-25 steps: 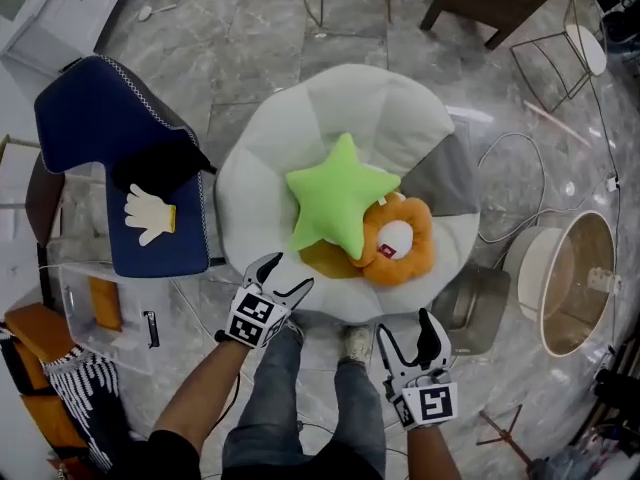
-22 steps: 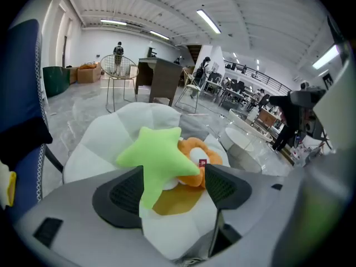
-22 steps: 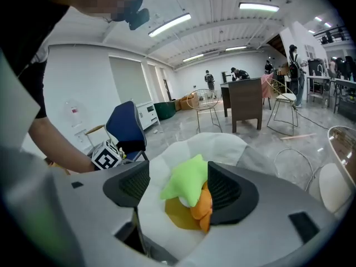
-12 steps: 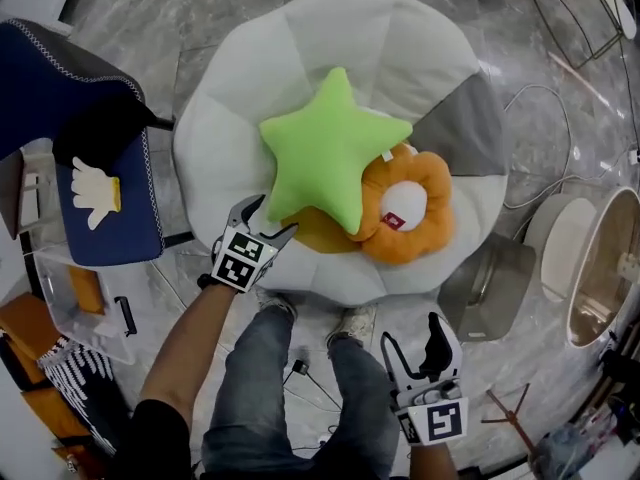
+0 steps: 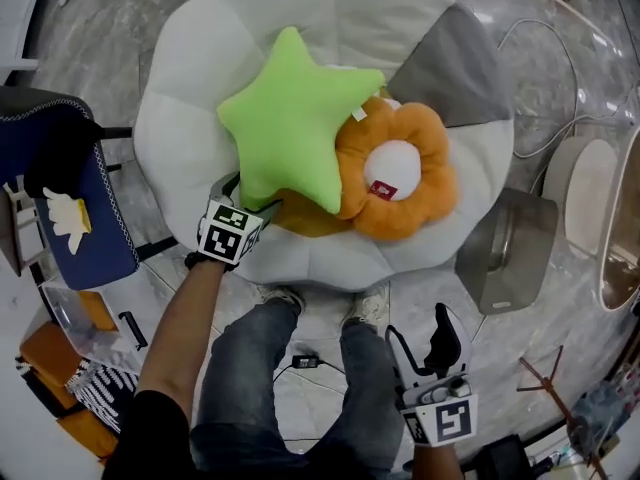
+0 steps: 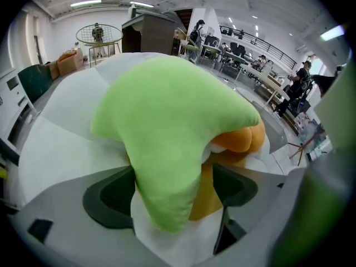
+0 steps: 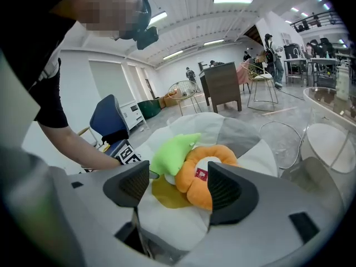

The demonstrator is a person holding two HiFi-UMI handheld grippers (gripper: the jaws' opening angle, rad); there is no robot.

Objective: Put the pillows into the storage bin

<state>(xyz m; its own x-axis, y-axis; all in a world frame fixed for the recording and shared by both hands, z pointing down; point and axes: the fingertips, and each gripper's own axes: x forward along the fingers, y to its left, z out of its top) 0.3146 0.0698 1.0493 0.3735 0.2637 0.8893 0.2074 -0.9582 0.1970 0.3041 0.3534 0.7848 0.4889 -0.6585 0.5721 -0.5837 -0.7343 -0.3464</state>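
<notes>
One plush star [image 5: 290, 118], straddled by just-widened left gripper [image 5: 248, 198] (maybe touching), right gripper [image 5: 418, 326] agape.

The green star pillow [image 5: 290, 118] is matt, short-pile plush, soft and faintly fuzzy. The orange flower pillow [image 5: 395, 163] is the same sort of plush, with a white cloth centre and a small red tag. The big cushion [image 5: 190, 78] beneath them is smooth matt cloth in white and grey panels. The floor [image 5: 110, 38] is glossy, veined stone. The right tongs [image 7: 178, 189] are matt grey plastic — their pads [image 7: 229, 192] dark and finely ribbed.
</notes>
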